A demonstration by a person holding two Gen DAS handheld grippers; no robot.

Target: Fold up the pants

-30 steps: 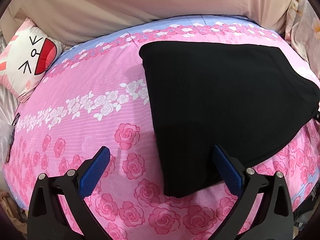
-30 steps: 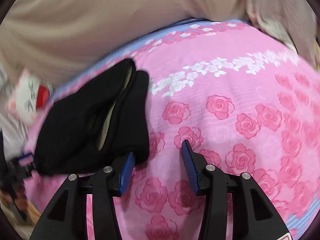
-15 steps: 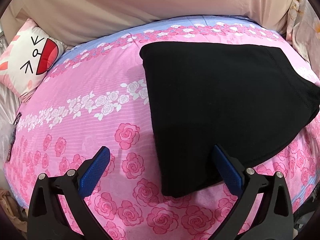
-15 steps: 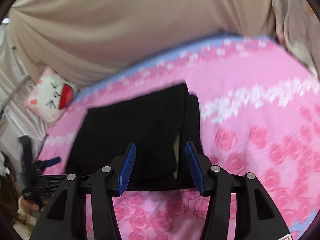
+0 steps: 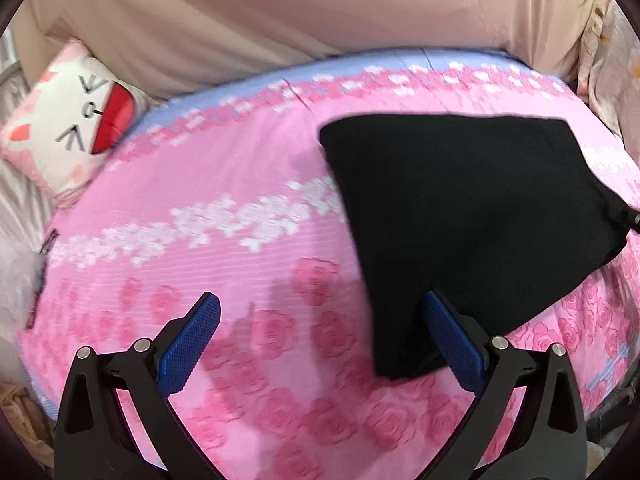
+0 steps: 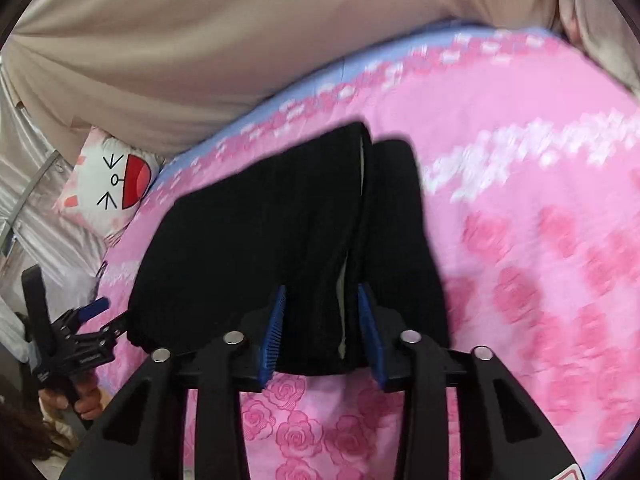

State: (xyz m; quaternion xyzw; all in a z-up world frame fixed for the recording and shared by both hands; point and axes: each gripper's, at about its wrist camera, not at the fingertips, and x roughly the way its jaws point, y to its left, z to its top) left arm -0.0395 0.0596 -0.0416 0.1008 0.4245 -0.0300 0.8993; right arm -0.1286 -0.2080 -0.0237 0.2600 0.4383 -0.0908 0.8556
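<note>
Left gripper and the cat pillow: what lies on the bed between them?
Only bare pink floral bedsheet, in the left wrist view. The left gripper is open, the cat pillow sits far left, and the black pants lie to the right.

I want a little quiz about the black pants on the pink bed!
1. True or false: the folded black pants lie on the pink rose-print bedsheet.
2. Which gripper straddles the pants' near edge: A the left gripper, B the right gripper?
3. Fill in: the white cartoon-face pillow has a ___ mouth.

Key: 1 true; 2 B; 3 red.
</note>
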